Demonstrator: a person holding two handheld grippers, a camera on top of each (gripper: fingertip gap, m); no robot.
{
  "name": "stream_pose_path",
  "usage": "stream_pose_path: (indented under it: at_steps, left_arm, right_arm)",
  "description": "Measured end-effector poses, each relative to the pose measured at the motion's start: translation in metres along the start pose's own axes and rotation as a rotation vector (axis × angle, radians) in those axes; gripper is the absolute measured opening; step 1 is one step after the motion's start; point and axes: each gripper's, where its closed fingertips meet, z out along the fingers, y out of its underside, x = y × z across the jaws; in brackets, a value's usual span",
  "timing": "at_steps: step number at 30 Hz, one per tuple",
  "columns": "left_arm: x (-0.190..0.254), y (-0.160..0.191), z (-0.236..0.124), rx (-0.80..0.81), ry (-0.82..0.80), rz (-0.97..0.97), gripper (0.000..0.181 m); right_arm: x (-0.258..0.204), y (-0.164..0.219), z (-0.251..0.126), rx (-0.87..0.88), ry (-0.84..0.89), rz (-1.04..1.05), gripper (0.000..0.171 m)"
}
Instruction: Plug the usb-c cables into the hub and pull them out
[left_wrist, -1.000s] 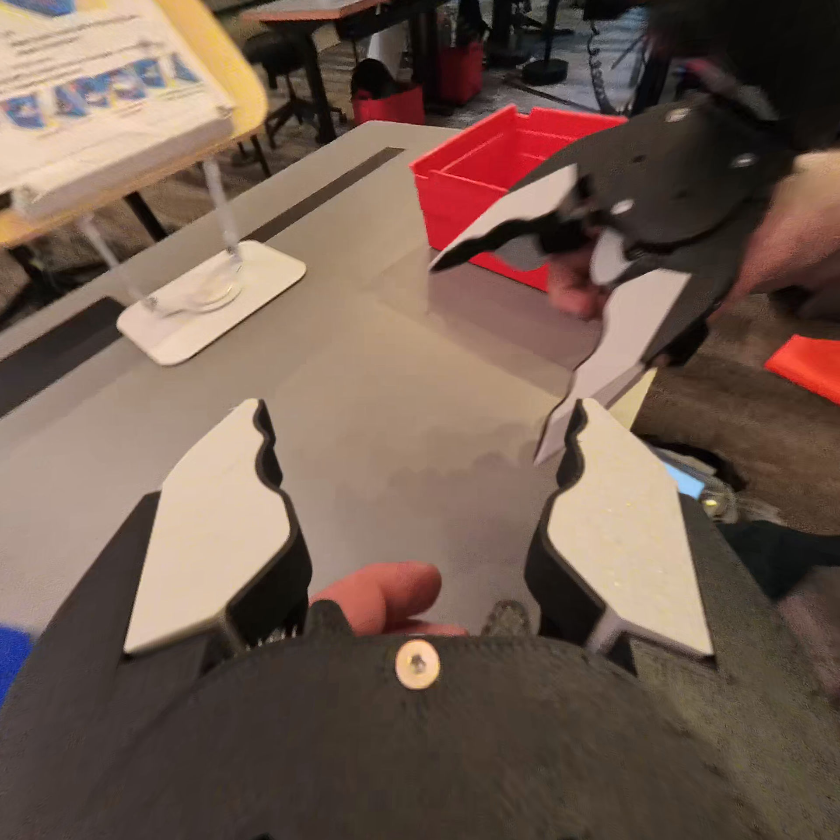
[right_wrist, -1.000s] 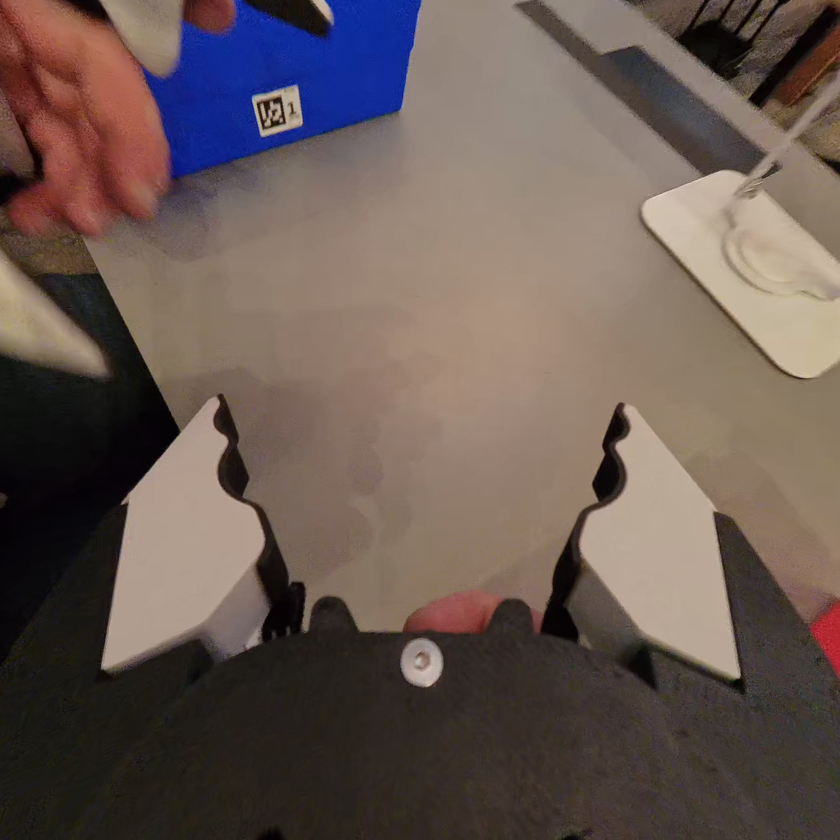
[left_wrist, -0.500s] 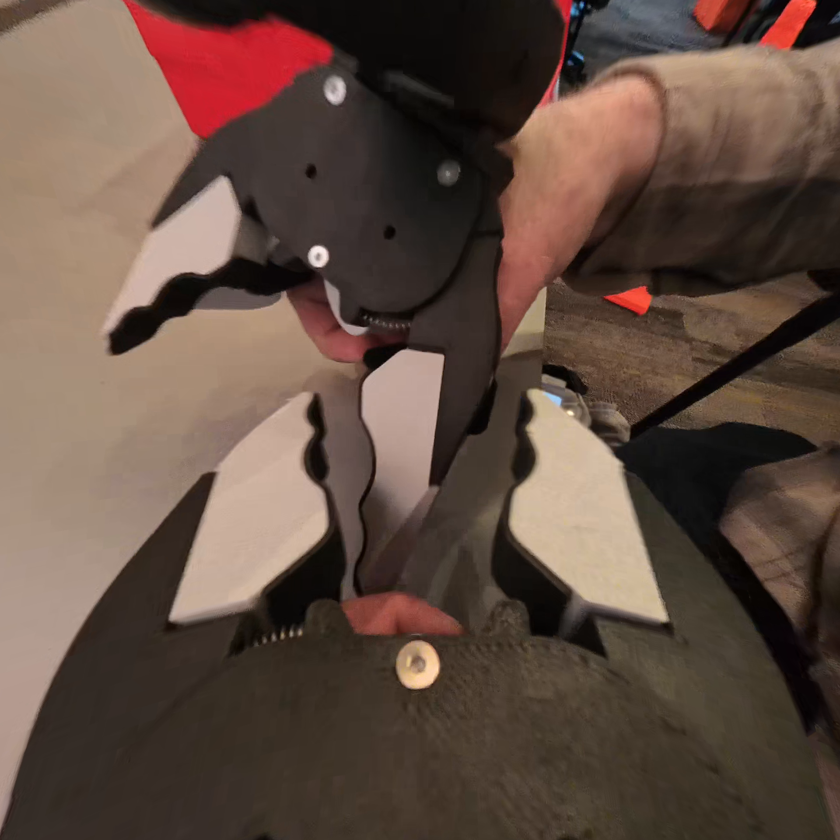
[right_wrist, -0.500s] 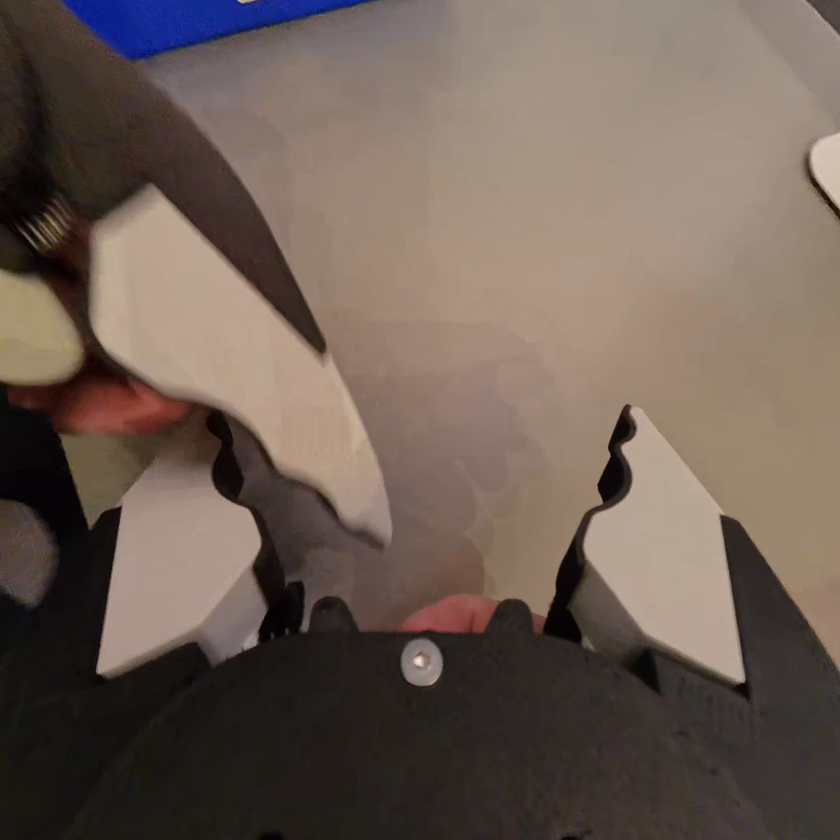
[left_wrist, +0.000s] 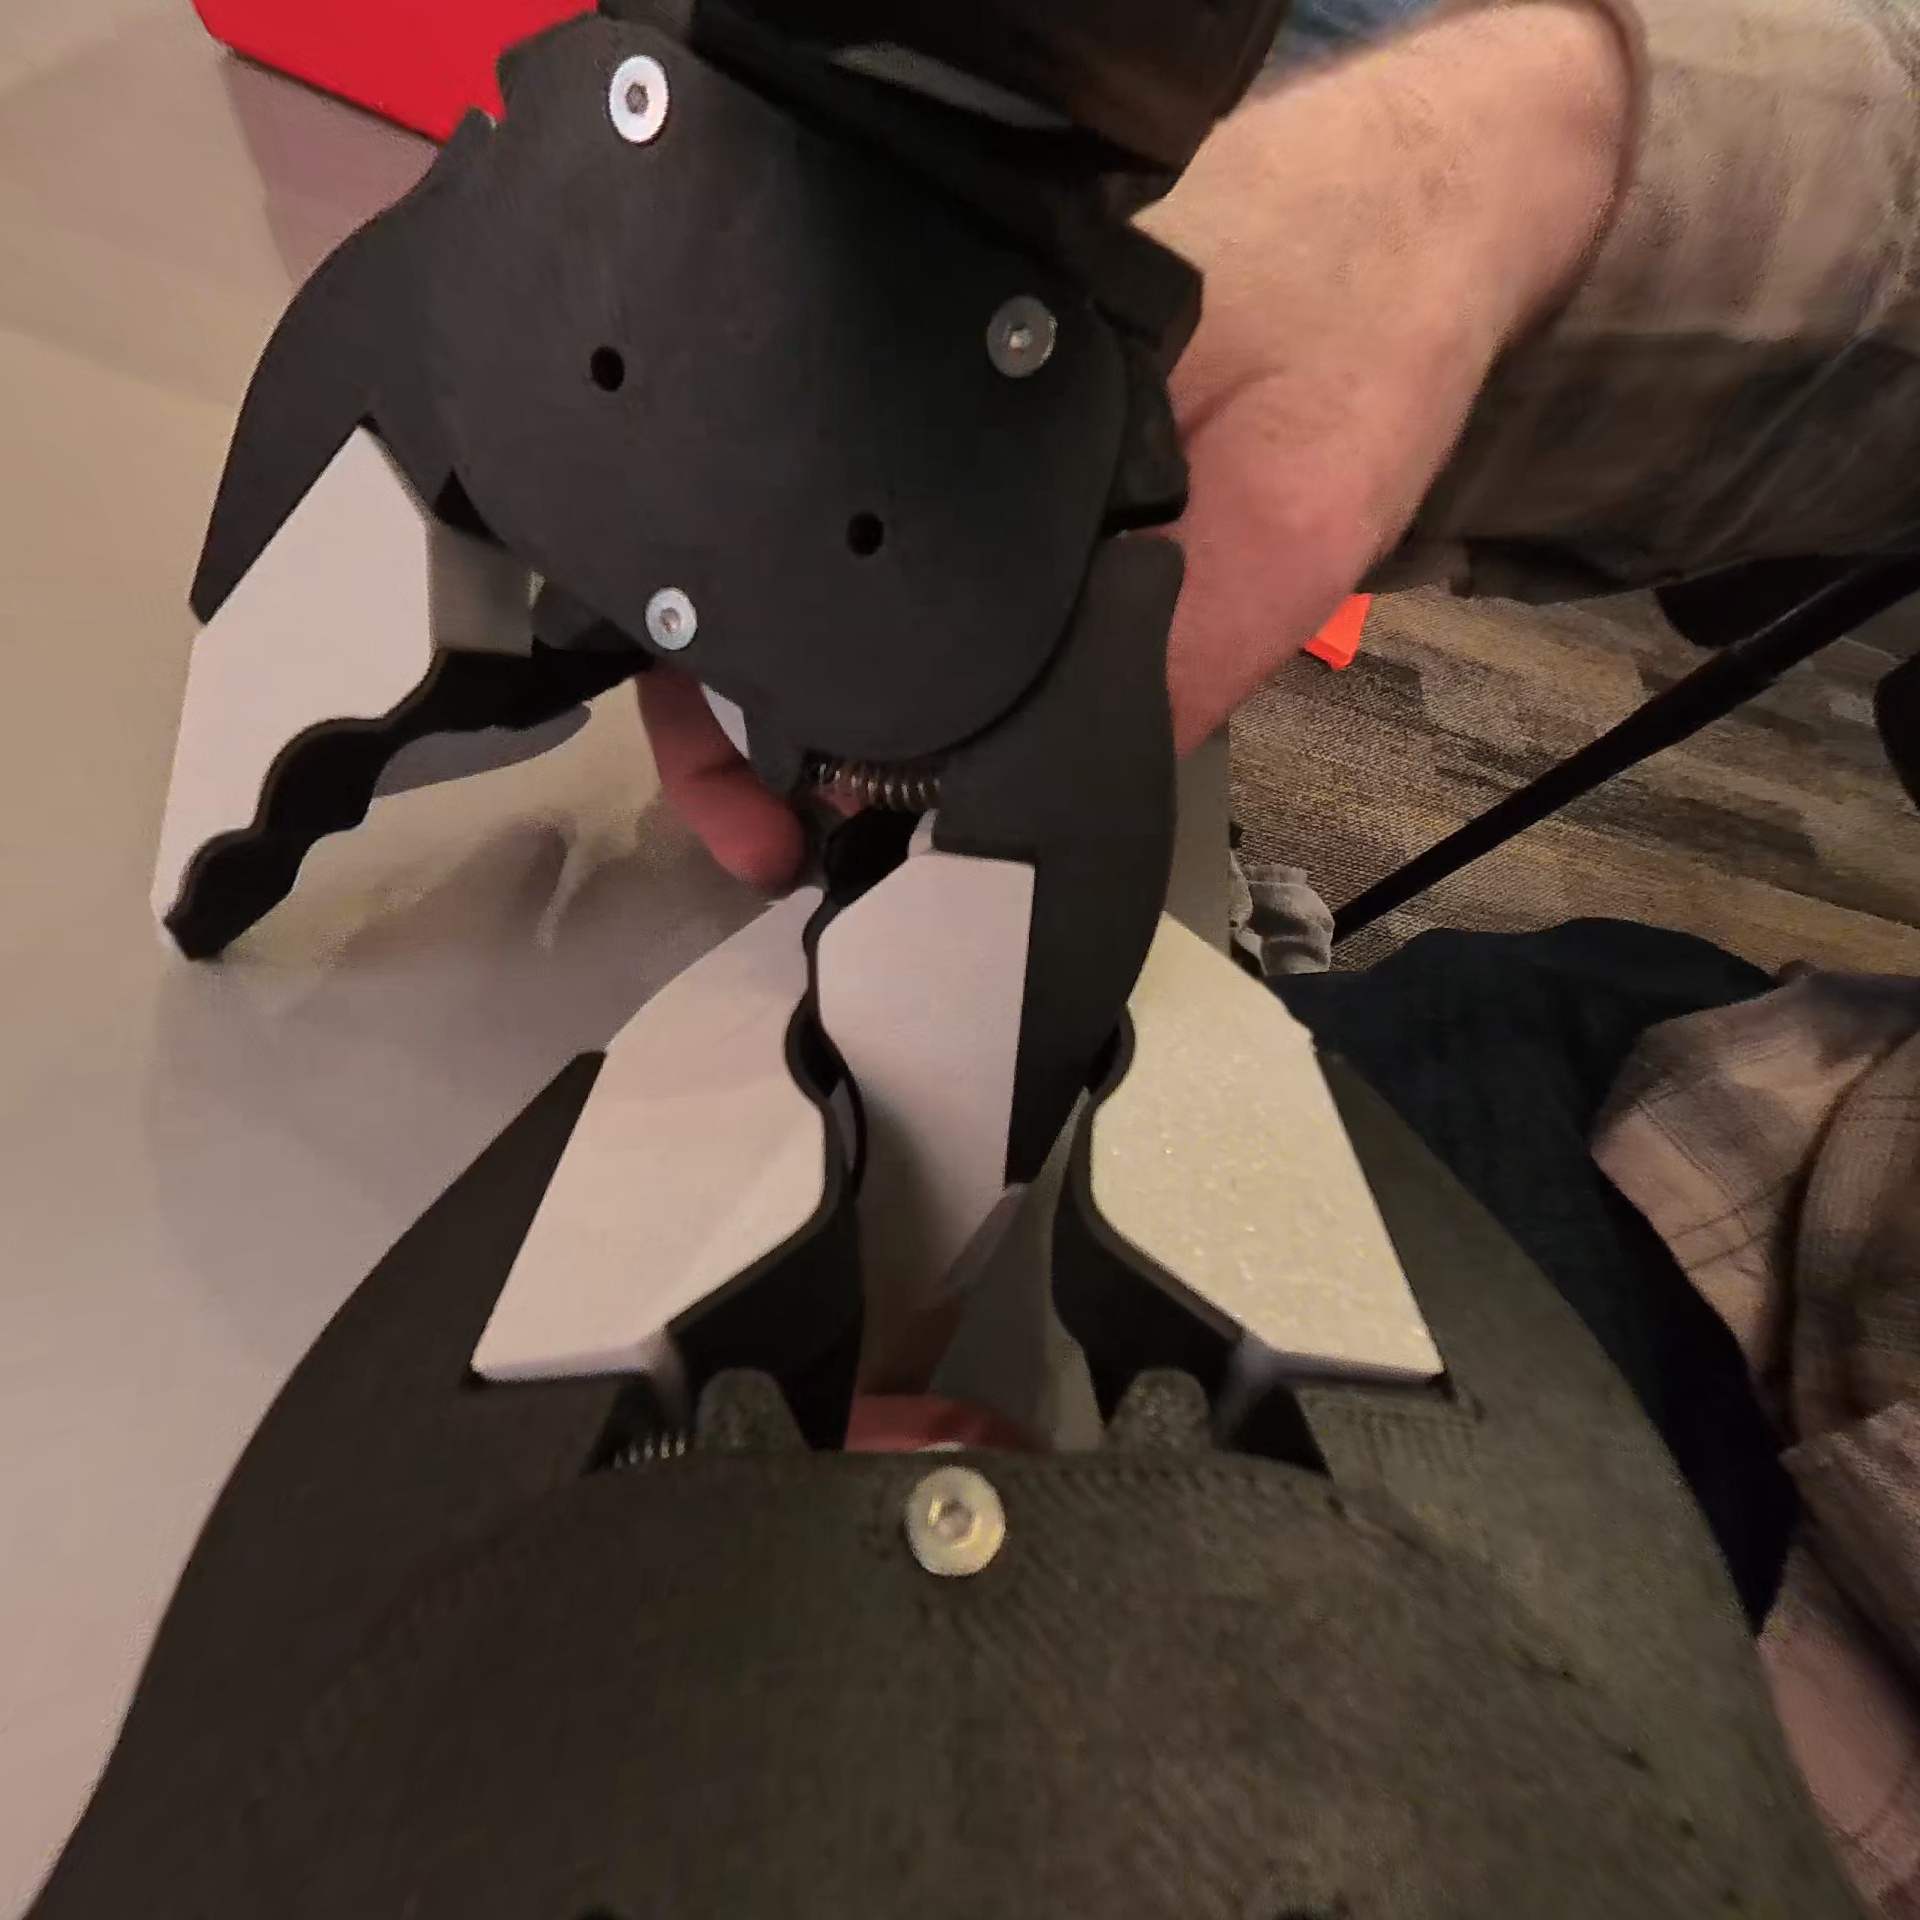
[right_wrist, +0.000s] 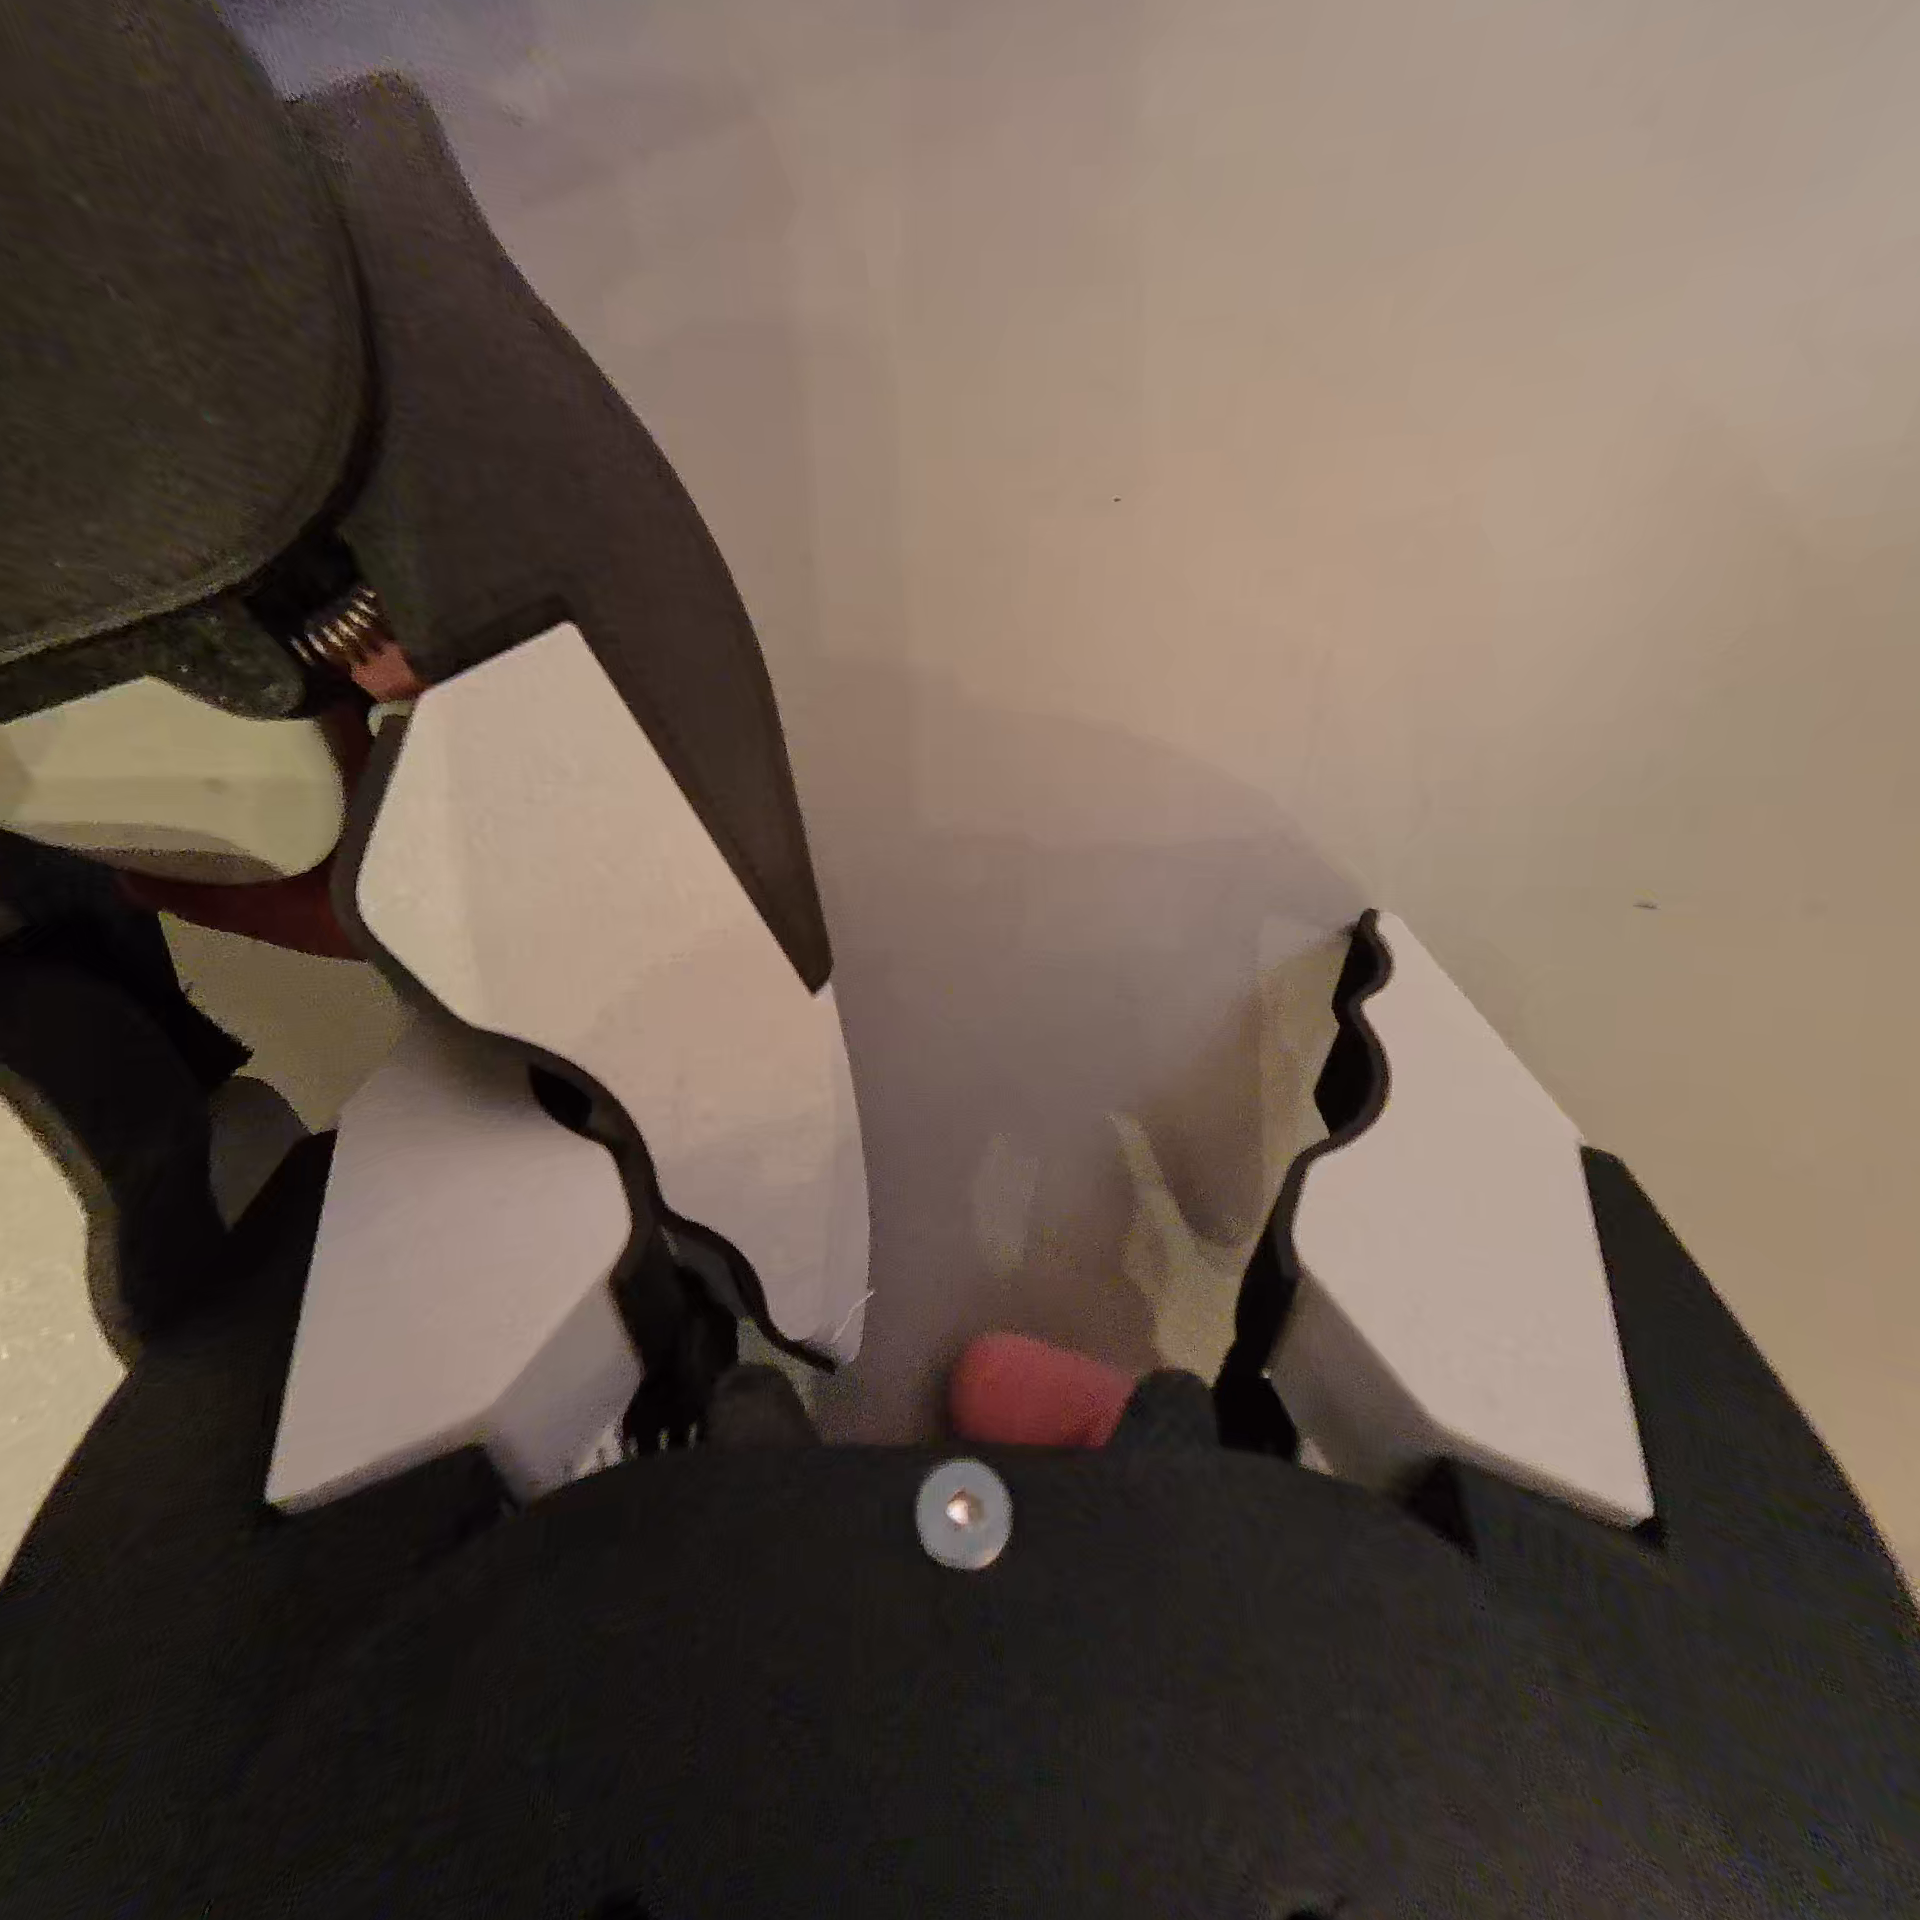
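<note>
Both of your hand-held grippers meet over the grey counter (right_wrist: 1351, 416): the left hand-held gripper (left_wrist: 961, 1049) pinches one finger of the right hand-held gripper (right_wrist: 1101, 987), which is spread. No cables or hub show. A red bin (left_wrist: 395, 52) sits behind.

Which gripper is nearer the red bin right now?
Right. The right gripper sits just in front of the red bin; the left gripper is behind it, farther back.

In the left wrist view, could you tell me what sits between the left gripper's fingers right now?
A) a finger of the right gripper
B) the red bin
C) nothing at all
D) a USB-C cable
A: one black finger of the right gripper reaches down into the gap between the fingers of the left gripper, and no cable or hub shows.
</note>
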Motion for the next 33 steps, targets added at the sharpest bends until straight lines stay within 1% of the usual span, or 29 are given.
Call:
stream_pose_path:
  at_steps: [1,3,5,7,9,10,13,19,21,33]
  left_arm:
    - [-0.001,-0.001,-0.001,0.004,0.002,0.005,0.042]
    - [-0.007,0.003,-0.002,-0.021,-0.019,-0.013,0.042]
    - [-0.009,0.004,-0.003,-0.026,0.013,-0.034,0.042]
    - [-0.013,0.009,-0.001,-0.071,-0.001,0.001,0.043]
    - [-0.015,0.017,-0.001,-0.126,-0.002,0.024,0.041]
    - [-0.017,0.021,-0.001,-0.146,-0.005,0.014,0.045]
    - [-0.018,0.024,-0.006,-0.145,-0.005,0.000,0.057]
    - [-0.016,0.020,-0.012,-0.091,0.017,-0.025,0.059]
    - [-0.018,0.021,-0.011,-0.101,0.021,-0.044,0.061]
    - [-0.019,0.024,-0.009,-0.121,0.028,-0.064,0.060]
  right_arm:
    - [0.002,0.000,0.001,-0.011,0.009,-0.008,0.142]
    - [0.011,0.002,0.007,-0.057,0.036,-0.031,0.160]
    - [0.014,0.000,0.008,-0.038,0.044,-0.004,0.158]
    - [0.017,-0.005,0.011,0.052,0.067,0.017,0.158]
    - [0.017,-0.005,0.011,0.049,0.075,0.028,0.157]
    - [0.017,-0.005,0.011,0.048,0.075,0.028,0.157]
    - [0.016,-0.005,0.012,0.045,0.069,0.023,0.159]
    - [0.016,-0.005,0.012,0.045,0.069,0.024,0.159]
    - [0.016,-0.005,0.012,0.046,0.069,0.024,0.159]
    - [0.017,-0.006,0.012,0.046,0.070,0.024,0.159]
